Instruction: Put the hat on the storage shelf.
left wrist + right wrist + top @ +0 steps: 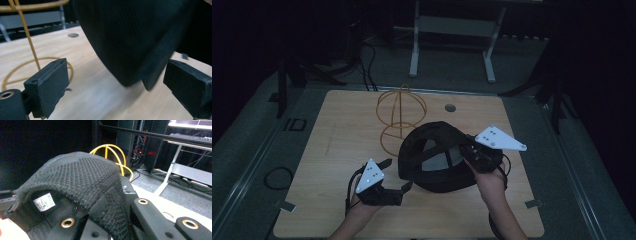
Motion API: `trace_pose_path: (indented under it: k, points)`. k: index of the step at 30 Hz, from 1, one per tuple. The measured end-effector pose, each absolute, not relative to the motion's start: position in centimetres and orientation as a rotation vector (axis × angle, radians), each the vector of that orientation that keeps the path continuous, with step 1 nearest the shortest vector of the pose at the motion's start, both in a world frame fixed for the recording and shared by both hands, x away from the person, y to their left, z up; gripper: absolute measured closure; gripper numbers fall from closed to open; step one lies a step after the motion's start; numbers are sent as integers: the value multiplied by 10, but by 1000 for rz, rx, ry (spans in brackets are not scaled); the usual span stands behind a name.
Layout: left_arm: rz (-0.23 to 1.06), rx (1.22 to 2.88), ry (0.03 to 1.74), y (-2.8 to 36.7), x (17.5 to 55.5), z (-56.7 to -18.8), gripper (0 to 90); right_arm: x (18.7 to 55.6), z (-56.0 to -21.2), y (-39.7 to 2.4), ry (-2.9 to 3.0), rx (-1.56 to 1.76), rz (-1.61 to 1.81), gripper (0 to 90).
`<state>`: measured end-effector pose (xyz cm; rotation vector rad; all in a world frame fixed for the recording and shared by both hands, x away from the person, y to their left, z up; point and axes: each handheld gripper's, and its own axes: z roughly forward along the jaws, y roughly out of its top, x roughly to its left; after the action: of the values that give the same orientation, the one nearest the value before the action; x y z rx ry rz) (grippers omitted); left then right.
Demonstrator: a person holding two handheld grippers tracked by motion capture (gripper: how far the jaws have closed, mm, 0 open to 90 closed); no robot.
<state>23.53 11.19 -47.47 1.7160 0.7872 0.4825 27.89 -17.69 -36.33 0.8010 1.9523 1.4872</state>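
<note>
A black cap (439,155) sits near the middle of the table (337,130), a little toward its right edge, lifted at one side. The right gripper (472,150) has its fingers clamped tight on the cap's edge, where a white label (44,202) shows inside the knit fabric. The left gripper (404,186) hovers by the cap's near-left side, fingers (48,83) spread wide with nothing between them, though the cap's brim seems just ahead. A yellow wire stand (401,117) rises toward the far edge.

My wooden table (337,125) sits in a dim room on grey floor (592,165). Beyond the table stands a white-legged desk (452,25), with black cables (367,65) left of it.
</note>
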Motion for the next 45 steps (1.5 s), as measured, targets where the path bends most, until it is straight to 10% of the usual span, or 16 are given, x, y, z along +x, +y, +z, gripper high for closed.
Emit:
trace_pose_path:
  k: [13, 28, 45]
  points:
    - [503, 1685, 794, 106, 254, -453, 244, 275, -367, -176, 1973, 759, 1497, 885]
    - [591, 1567, 892, 104, 256, -439, 856, 266, -374, -180, 1987, 752, 1486, 884]
    - [616, 1615, 801, 92, 252, -411, 885, 243, -398, -203, 2021, 783, 1562, 761]
